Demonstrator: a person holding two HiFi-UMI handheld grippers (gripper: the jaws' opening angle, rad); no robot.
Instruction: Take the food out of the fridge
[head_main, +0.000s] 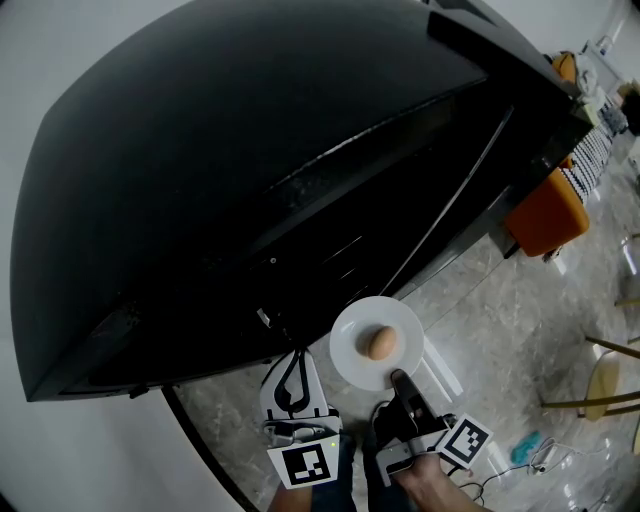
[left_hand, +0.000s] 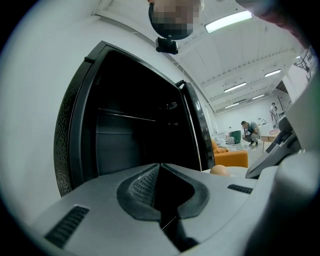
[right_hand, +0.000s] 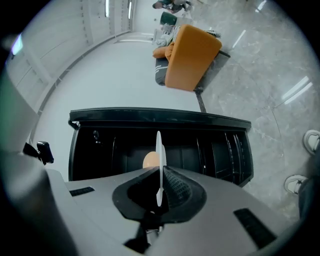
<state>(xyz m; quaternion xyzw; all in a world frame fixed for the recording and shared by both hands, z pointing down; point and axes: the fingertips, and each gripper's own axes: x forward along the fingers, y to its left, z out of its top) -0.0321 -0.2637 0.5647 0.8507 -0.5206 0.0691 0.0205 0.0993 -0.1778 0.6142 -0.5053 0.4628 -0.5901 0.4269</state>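
Note:
A white plate (head_main: 353, 360) carrying a brown egg (head_main: 380, 343) hangs in front of the black fridge (head_main: 230, 170), whose door is open. My right gripper (head_main: 402, 382) is shut on the plate's near rim. In the right gripper view the plate (right_hand: 159, 165) shows edge-on between the jaws, with the egg (right_hand: 151, 160) behind it. My left gripper (head_main: 291, 380) sits just left of the plate, shut with nothing held. From the left gripper view I see the dark fridge interior (left_hand: 135, 140), the egg (left_hand: 219, 170) and the gripper itself (left_hand: 161, 200).
An orange sofa (head_main: 545, 215) stands to the right on the grey marble floor (head_main: 500, 330). A wooden chair frame (head_main: 610, 385) is at the far right. A person (left_hand: 248, 131) crouches far off in the room. White wall (head_main: 60, 440) lies to the left.

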